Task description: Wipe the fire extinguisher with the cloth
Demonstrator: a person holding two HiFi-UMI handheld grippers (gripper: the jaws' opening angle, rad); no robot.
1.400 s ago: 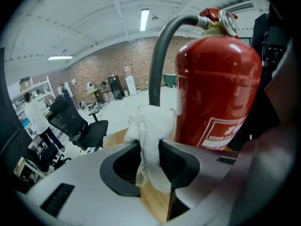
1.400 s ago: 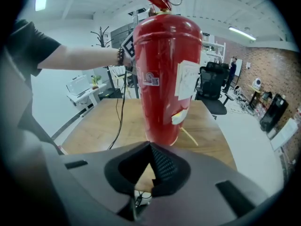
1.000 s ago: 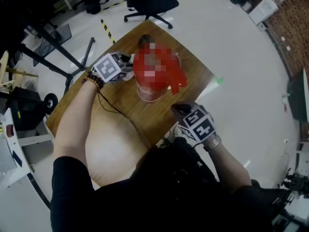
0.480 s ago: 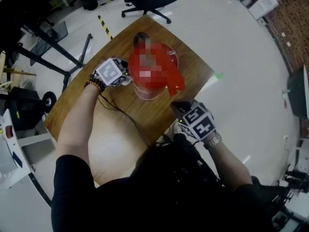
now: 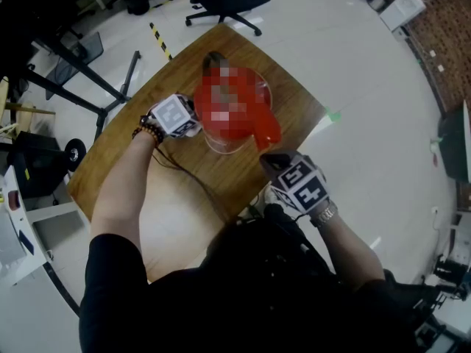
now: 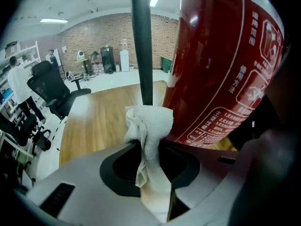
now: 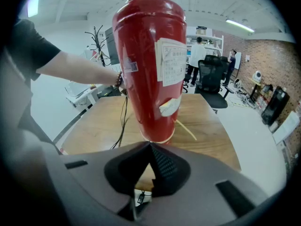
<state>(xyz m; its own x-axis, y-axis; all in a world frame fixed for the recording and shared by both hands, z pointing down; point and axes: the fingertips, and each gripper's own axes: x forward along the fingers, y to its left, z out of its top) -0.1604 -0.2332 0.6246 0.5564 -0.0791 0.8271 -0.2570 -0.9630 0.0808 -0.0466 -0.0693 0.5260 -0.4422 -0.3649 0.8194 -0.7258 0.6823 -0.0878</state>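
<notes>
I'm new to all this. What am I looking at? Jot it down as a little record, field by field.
Surface: wooden table
Object: red fire extinguisher, standing upright
Left gripper: shut on a white cloth, beside the extinguisher's body
Right gripper: shut, empty, short of the base

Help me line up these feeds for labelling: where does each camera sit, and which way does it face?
Head view: on the person's head, looking steeply down at the extinguisher on the table; left gripper, right gripper and both arms show.
Left gripper view: on that gripper, looking along jaws shut on the cloth at the extinguisher's side; only the gripper shows.
Right gripper view: on that gripper, facing the extinguisher over shut, empty jaws; the left arm shows.
Shared: all show extinguisher and table.
</notes>
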